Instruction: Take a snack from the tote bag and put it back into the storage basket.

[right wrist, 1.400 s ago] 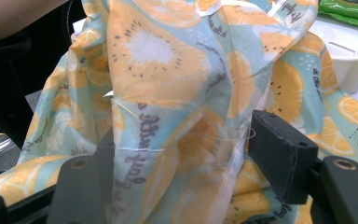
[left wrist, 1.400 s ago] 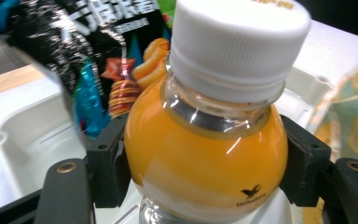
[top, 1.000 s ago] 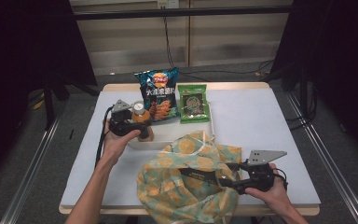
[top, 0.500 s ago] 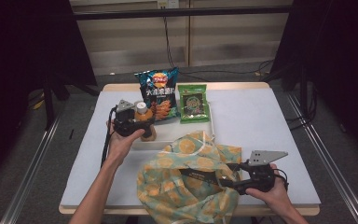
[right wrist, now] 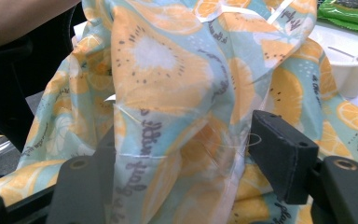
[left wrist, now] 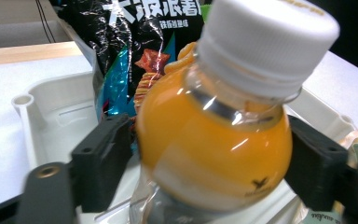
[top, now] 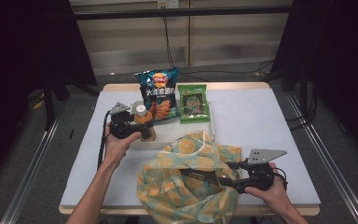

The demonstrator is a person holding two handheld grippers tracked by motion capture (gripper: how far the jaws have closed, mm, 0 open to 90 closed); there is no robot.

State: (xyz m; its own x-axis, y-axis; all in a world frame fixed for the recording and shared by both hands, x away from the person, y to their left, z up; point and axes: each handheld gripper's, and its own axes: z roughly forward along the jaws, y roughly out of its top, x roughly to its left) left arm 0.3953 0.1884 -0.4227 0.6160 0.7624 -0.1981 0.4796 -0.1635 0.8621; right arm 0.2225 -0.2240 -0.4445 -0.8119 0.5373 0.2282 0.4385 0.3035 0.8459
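A small bottle of orange juice (top: 142, 122) with a white cap stands at the left end of a white tray (top: 186, 132). My left gripper (top: 143, 132) reaches it from the left, its jaws on either side of the bottle (left wrist: 214, 140). They have just been opening, and a thin gap shows at the left pad, so the gripper (left wrist: 205, 172) is open. A fruit-print cloth bag (top: 186, 186) lies at the front. My right gripper (top: 227, 179) is at its right edge, open. Bag fabric (right wrist: 168, 70) bunches between its jaws and drapes over the left one.
A dark bag of crisps (top: 157, 93) and a green snack packet (top: 193, 102) lean at the tray's back edge. The white table top (top: 270, 116) stretches to the right of the tray. Dark floor and rails surround the table.
The left hand has edged slightly toward me, and the bottle now sits between its jaws. The right gripper and the bag have not moved.
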